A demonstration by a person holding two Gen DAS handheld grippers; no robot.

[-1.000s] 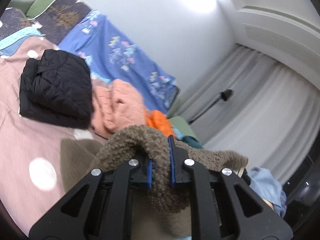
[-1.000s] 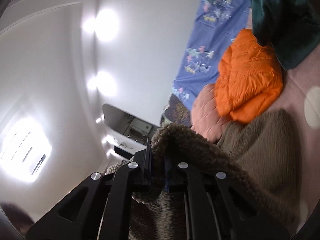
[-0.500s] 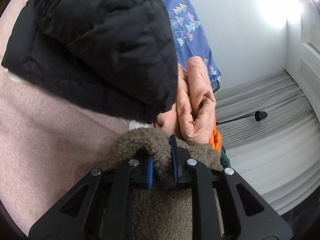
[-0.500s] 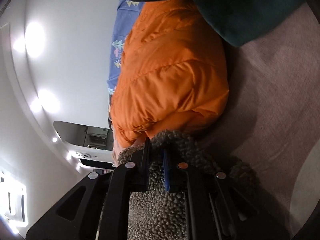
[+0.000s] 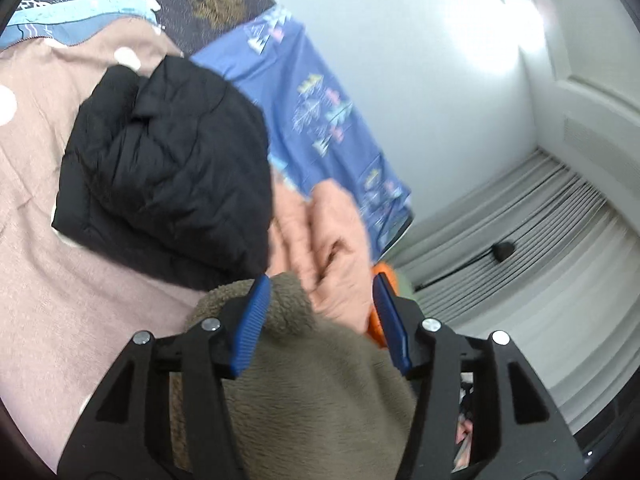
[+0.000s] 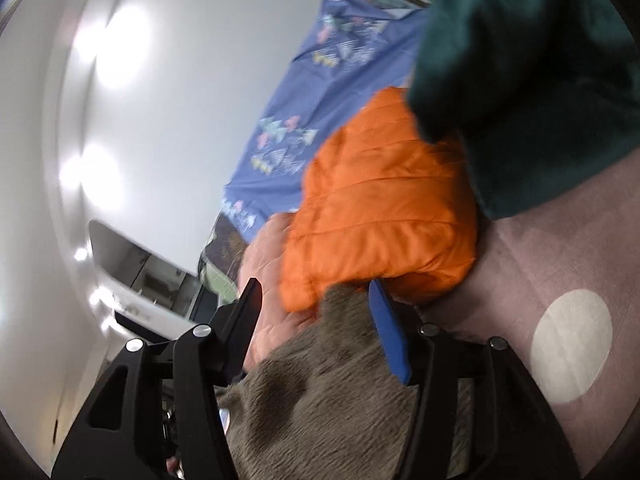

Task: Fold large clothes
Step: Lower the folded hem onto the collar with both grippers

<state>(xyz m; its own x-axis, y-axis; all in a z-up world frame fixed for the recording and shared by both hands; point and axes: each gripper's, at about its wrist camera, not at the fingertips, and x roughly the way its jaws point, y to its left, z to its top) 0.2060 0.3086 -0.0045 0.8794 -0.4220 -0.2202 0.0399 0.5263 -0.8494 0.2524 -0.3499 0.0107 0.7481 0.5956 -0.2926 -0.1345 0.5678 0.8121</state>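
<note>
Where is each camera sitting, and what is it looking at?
Left wrist: on the left hand-held gripper, facing the black quilted jacket; its open black fingers show.
Right wrist: on the right hand-held gripper, facing the orange puffer jacket; its open fingers show.
Both see the brown fleece garment, peach jacket and blue patterned sheet.

Legible text, labels, brands, numbers: none in either view. The blue sheet [image 5: 320, 120] carries printed triangle motifs only, without lettering. The pink cover [image 6: 560, 280] bears plain pale dots.
</note>
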